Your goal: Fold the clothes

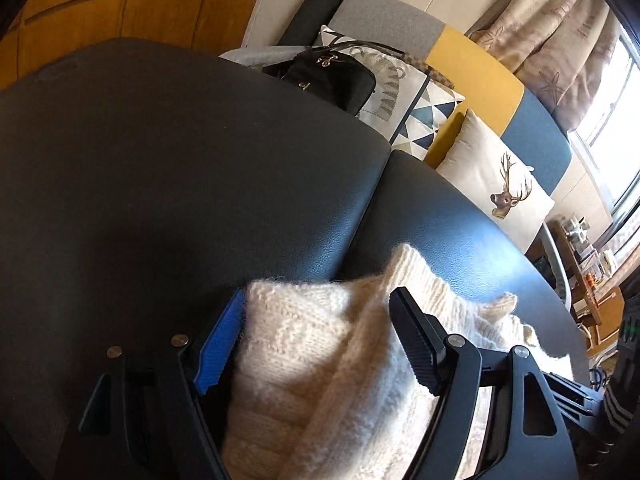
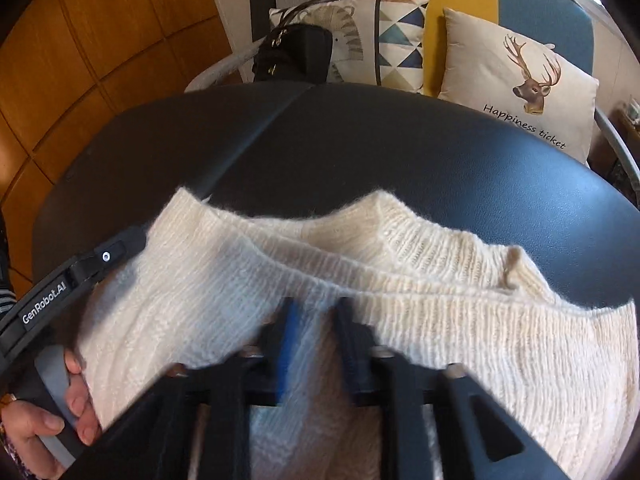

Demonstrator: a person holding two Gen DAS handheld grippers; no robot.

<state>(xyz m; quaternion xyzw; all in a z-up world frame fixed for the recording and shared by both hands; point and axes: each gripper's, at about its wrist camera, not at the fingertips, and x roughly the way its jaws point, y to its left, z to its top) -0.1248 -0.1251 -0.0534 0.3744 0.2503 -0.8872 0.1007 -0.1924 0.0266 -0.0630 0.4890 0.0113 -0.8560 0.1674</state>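
Cream, chunky-knit sweater point(image 2: 400, 288), fuzzy, ribbed at the neckline, bunched in folds on a dark leatherette table point(image 2: 400, 152) with a seam across its top. Right gripper point(image 2: 316, 344): 2 fingers, 1 blue-padded, 1 black-padded, drawn narrow and pinching a fold of the sweater just below the ribbed collar edge; slightly blurred. Left gripper point(image 1: 316, 344): 2 fingers spread wide, blue pad on 1 side, black ridged pad on the other, sweater fabric point(image 1: 320, 380) heaped between them and touching the blue pad; no clamping visible. Same left gripper in the right wrist view at the sweater's left edge point(image 2: 120, 246), black, lettered "GenRobot.AI", its grey handle gripped by a hand point(image 2: 68, 408). Bare table surface beyond the sweater, well apart from the far edge. Behind the table, near to far: black handbag point(image 2: 296, 56) with gold fittings and a thin strap, resting against a cushion with a zebra-like print point(image 2: 352, 32) and a triangle-patterned panel in blue, yellow and grey; cream cushion point(image 2: 516, 80) with a stag's head and the words "Happiness ticket"; seat back in grey, yellow and blue panels point(image 1: 480, 76). Wooden panelled wall point(image 2: 100, 40) on the left. Beige curtain point(image 1: 560, 40) with starfish print beside a bright window, left wrist view, far right.
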